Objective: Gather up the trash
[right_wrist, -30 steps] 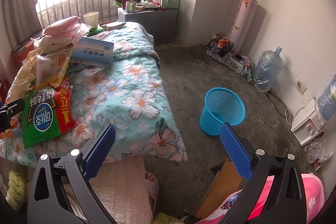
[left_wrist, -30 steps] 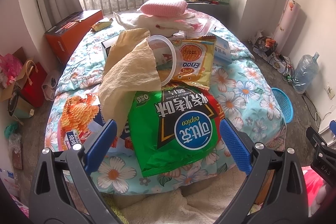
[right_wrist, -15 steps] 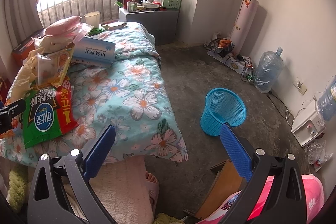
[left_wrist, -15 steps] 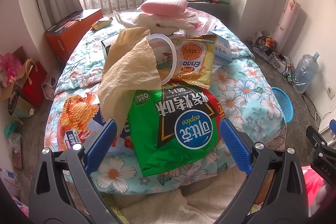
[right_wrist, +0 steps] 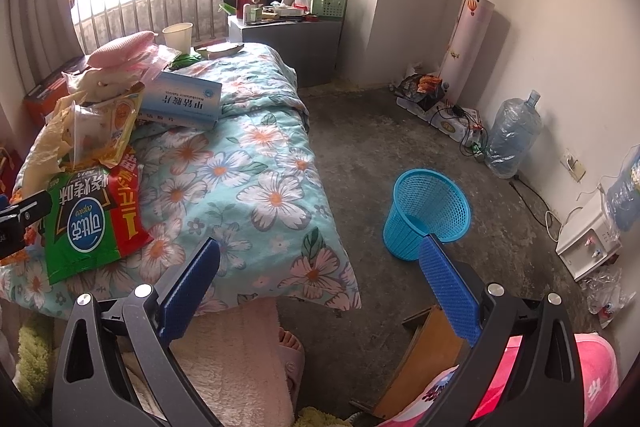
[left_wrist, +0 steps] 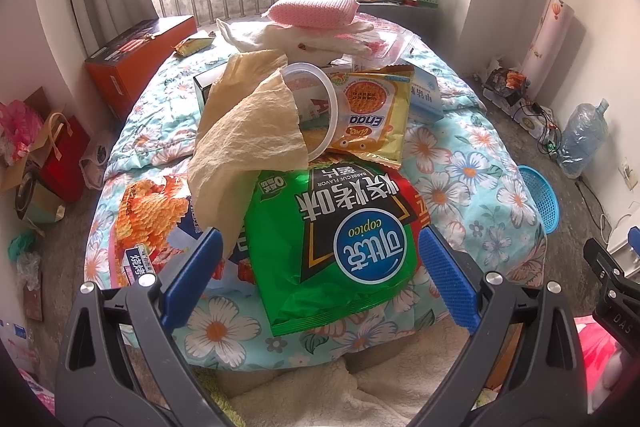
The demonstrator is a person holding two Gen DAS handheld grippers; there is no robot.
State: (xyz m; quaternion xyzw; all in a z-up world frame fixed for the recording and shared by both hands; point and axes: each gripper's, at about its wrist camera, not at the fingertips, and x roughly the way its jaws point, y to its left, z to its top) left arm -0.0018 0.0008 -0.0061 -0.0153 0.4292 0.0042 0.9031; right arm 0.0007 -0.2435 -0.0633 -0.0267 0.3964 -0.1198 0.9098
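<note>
Both the left tongs [left_wrist: 318, 269] and right tongs [right_wrist: 320, 267] gape empty. The crinkly green foil chip bag [left_wrist: 332, 243] lies at twelve o'clock on the bed; a shallow pinch might slip off the slick foil.

1. The green chip bag [left_wrist: 332, 243] is glossy foil-like plastic, crinkled, catching light along its folds.
2. The yellow snack packet [left_wrist: 376, 119] behind it is shiny plastic film too.
3. The tan paper [left_wrist: 248, 131] looks matt, thin and wrinkled.
4. The quilt [right_wrist: 256, 163] is soft printed cloth, matt, slightly puckered.
5. The blue basket [right_wrist: 428, 211] is moulded plastic mesh with a smooth rim.
6. The left gripper [left_wrist: 320, 259] has matt black plastic arms, bright metal rivets and blue pads [left_wrist: 446, 281] with a fine ribbed rubbery texture.
7. The floor [right_wrist: 380, 131] is rough, bare, mottled concrete.
8. The blue box [right_wrist: 182, 101] looks like smooth cardboard.
</note>
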